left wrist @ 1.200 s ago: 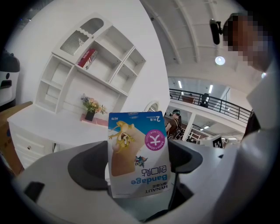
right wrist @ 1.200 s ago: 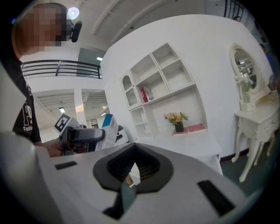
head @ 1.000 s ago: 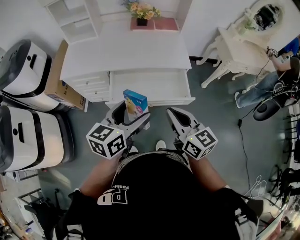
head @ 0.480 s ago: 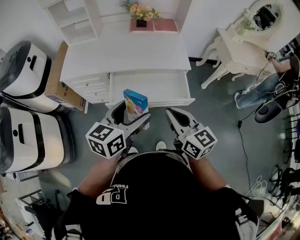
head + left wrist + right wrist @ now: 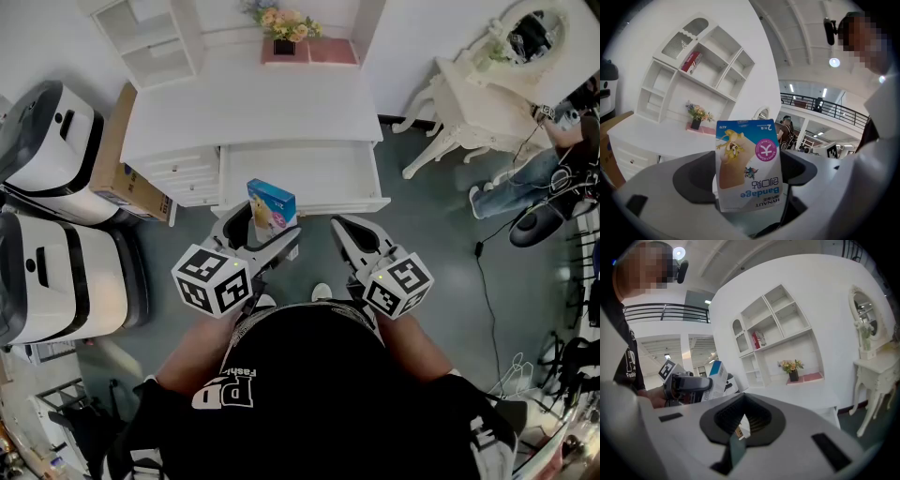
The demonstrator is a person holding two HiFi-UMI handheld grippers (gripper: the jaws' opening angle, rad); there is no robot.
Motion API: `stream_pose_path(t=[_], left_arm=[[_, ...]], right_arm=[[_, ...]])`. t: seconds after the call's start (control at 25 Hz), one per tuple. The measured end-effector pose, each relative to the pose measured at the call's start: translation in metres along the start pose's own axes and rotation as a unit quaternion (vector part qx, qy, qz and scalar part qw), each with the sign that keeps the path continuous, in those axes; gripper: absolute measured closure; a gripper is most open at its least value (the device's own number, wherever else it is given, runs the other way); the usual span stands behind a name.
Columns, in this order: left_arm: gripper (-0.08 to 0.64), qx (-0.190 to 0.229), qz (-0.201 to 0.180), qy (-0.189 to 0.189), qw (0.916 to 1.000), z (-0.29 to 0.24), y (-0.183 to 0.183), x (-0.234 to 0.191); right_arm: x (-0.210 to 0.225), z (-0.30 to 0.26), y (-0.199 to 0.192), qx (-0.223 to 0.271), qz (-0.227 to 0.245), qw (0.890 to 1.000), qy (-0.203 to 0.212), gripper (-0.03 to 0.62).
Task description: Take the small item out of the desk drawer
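Left hand-held grey gripper (image 5: 261,234) clenched on one small blue-and-tan cardboard bandage box (image 5: 271,205), box's lower end hidden between the jaws, held upright just before one open white desk drawer (image 5: 319,174), right hand-held grey gripper (image 5: 350,234) jaws pressed together, nothing between them.

the open drawer (image 5: 309,173) juts from the front of the table (image 5: 253,103), with flowers (image 5: 284,22) at the table's back edge. before the drawer, the bandage box (image 5: 271,204) stands between the jaws of the left tool (image 5: 262,230); the right tool (image 5: 345,230) is near on its right. a cardboard box (image 5: 117,155) leans left of the table.
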State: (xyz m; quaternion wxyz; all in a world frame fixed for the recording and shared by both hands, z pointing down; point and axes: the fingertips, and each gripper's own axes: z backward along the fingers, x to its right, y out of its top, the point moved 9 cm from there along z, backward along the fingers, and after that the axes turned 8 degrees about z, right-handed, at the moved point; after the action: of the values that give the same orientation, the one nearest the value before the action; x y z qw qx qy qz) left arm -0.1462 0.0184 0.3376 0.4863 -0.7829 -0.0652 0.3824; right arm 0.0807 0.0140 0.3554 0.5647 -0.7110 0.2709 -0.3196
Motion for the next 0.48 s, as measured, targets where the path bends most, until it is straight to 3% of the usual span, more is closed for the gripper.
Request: stream_pose_path(t=[0.48], left_arm=[[0.140,0.002,0.003,0.000,1.0000,0.0006,-0.0014,-0.0032]], right_arm=[[-0.0016,-0.0017,-0.0021,0.000,-0.003,1.000,-0.003,0.586]])
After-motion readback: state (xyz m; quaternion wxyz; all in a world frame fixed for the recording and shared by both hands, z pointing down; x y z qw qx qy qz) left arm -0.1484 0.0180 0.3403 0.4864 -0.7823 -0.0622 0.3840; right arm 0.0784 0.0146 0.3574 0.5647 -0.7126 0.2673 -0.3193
